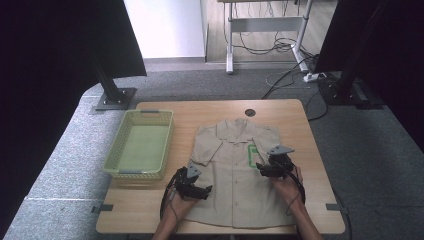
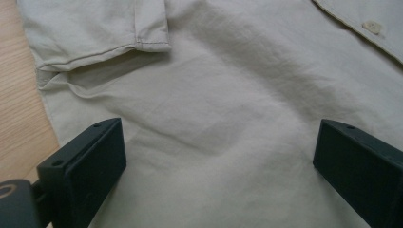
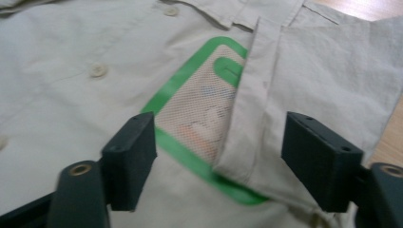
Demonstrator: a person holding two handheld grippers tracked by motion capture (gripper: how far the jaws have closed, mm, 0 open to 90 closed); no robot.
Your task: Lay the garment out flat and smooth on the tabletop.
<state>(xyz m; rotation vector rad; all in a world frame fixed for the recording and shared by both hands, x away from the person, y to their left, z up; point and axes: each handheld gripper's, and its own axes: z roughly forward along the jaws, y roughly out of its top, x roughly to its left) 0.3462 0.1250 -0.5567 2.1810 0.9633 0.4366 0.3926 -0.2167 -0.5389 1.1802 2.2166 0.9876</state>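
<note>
Over the folded-in sleeve (image 3: 304, 80), the right tongs (image 3: 218, 156) sit spread, straddling its hem next to the green badge (image 3: 199, 109), probably lining up a pinch. Left tongs (image 2: 218, 156) hang released above the shirt (image 1: 235, 170), which lies flat on the table (image 1: 300, 120) beside the green basket (image 1: 117, 150).

High view looks down from above the table (image 1: 300, 112); both gripper views sit close over the shirt (image 1: 235, 165).

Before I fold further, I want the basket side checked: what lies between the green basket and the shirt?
Bare wooden table separates the green basket from the shirt in the high view.
</note>
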